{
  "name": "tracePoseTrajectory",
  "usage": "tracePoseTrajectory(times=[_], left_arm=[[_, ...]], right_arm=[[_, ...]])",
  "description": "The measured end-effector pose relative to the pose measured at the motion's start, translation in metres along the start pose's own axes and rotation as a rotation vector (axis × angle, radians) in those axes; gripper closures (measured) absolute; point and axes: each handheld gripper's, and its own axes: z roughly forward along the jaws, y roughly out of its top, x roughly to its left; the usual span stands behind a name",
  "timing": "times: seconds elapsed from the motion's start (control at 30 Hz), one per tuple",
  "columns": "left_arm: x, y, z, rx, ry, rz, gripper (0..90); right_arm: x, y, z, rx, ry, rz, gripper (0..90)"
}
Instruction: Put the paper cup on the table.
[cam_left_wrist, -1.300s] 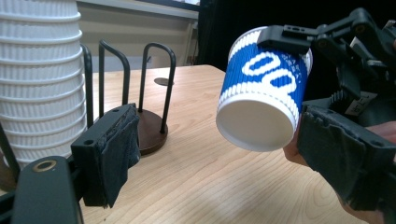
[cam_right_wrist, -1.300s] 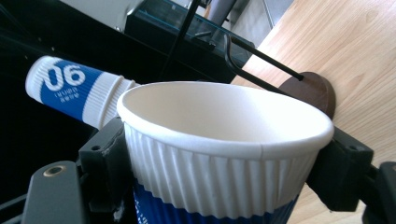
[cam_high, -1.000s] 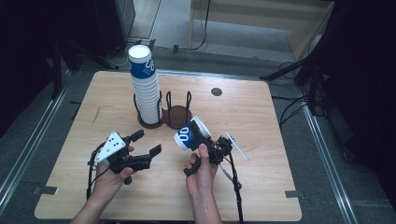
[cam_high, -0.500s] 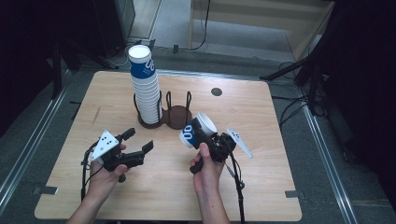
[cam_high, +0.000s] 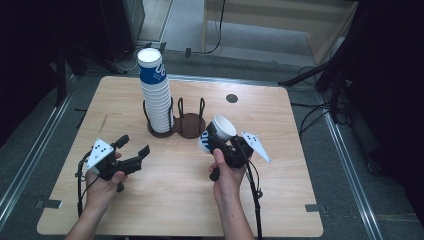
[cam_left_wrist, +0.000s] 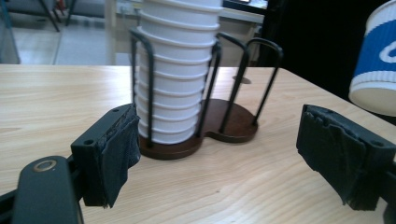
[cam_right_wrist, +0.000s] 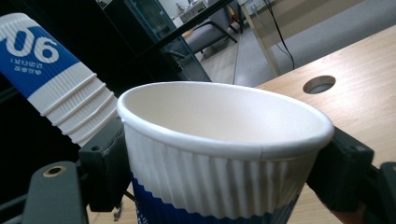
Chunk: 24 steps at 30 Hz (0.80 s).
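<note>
One white ribbed paper cup with a blue band (cam_high: 218, 133) is clamped by its sides in my right gripper (cam_high: 226, 148), jaws closed onto it just below the rim, mouth tilted up and away from me. I hold it above the desk's middle, just right of the dark wooden two-slot cup holder with black wire hoops (cam_high: 187, 121), which stands toward the far edge. The holder's left slot carries the tall stack of matching white-and-blue paper cups (cam_high: 154, 95); the right slot beside it has nothing in it.

My left gripper (cam_high: 134, 152) hovers over the near-left part of the light wooden desk (cam_high: 280, 190), jaws roughly half open with nothing between them, pointing toward the holder.

As I judge it, a single cup has been separated from the stack, so that part is done. What remains is setting this cup down, probably in the free slot, and letting go; my left gripper looks ready for the next cup.
</note>
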Motion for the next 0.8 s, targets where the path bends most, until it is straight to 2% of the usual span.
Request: tracePoseTrajectory(times=[0.1, 0.27, 0.37, 0.47, 0.53, 0.6, 0.7, 0.8], left_arm=[[0.006, -0.001, -0.001, -0.002, 0.018, -0.003, 14.3], [0.014, -0.004, -0.004, 0.001, 0.078, 0.036, 14.3], [0.02, -0.005, -0.006, 0.002, 0.106, 0.041, 14.4], [0.027, -0.005, -0.009, -0.004, 0.117, 0.026, 14.4], [0.032, -0.005, -0.013, -0.018, 0.11, 0.011, 14.3], [0.036, -0.004, -0.016, -0.03, 0.121, 0.0, 14.4], [0.043, -0.004, -0.019, -0.032, 0.142, -0.005, 14.4], [0.052, -0.005, -0.024, -0.044, 0.151, -0.005, 14.4]], right_arm=[[-0.002, 0.001, 0.004, -0.005, -0.012, -0.042, 19.0], [-0.004, 0.003, 0.008, -0.042, -0.041, -0.115, 19.1], [-0.007, 0.006, 0.011, -0.066, -0.046, -0.164, 19.1], [-0.009, 0.011, 0.014, -0.084, -0.034, -0.209, 19.2], [-0.01, 0.013, 0.016, -0.086, -0.041, -0.238, 19.2], [-0.012, 0.017, 0.019, -0.096, -0.06, -0.283, 19.2], [-0.015, 0.021, 0.022, -0.108, -0.073, -0.316, 19.2], [-0.019, 0.025, 0.026, -0.113, -0.081, -0.33, 19.2]])
